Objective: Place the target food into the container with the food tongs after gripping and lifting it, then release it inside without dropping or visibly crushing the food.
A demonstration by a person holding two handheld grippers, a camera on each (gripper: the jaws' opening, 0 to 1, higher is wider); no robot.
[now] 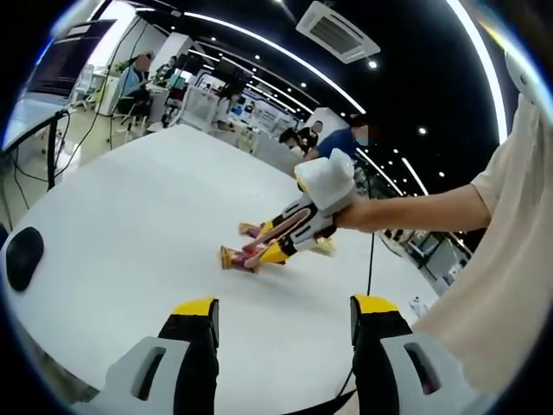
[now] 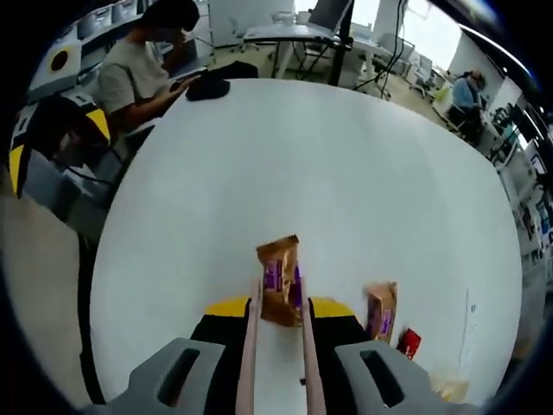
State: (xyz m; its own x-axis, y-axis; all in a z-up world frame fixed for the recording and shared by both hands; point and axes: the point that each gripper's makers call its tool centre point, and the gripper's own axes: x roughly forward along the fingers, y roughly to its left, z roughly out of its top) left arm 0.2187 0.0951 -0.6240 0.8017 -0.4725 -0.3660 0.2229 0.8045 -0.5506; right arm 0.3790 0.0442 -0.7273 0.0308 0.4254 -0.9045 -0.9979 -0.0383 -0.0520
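In the left gripper view, a black computer mouse (image 1: 23, 256) lay on the big white worktop (image 1: 138, 207), far to the left of the snack packets. The left gripper (image 1: 283, 333) hung low over the near part of the worktop. Its two yellow-tipped jaws stood wide apart, with nothing between them. Past it, near the middle of the worktop, the right gripper (image 1: 259, 251) reached in from the right, held by a person's hand (image 1: 359, 212). Pink food tongs (image 1: 275, 235) sat in its jaws, and the tong tips were down at a brown and purple snack packet (image 1: 235, 258). A second snack packet (image 1: 251, 229) lay just behind the first one. Far behind the worktop, people sat at desks in a big office.

In the right gripper view, the other gripper (image 2: 52, 138) showed far to the left, off the edge of the worktop (image 2: 346, 156). A person (image 2: 143, 65) sat at the far left side of the worktop, next to a black bag (image 2: 212, 85). The right gripper (image 2: 278, 316) was squeezed shut on the food tongs (image 2: 276, 346). The two pink tong arms (image 2: 251, 346) pinched the snack packet (image 2: 280, 281) between them. I could not tell if the packet was lifted off the worktop. To the right of that packet lay the second snack packet (image 2: 380, 311), and a small red packet (image 2: 409, 341) lay just beside it.
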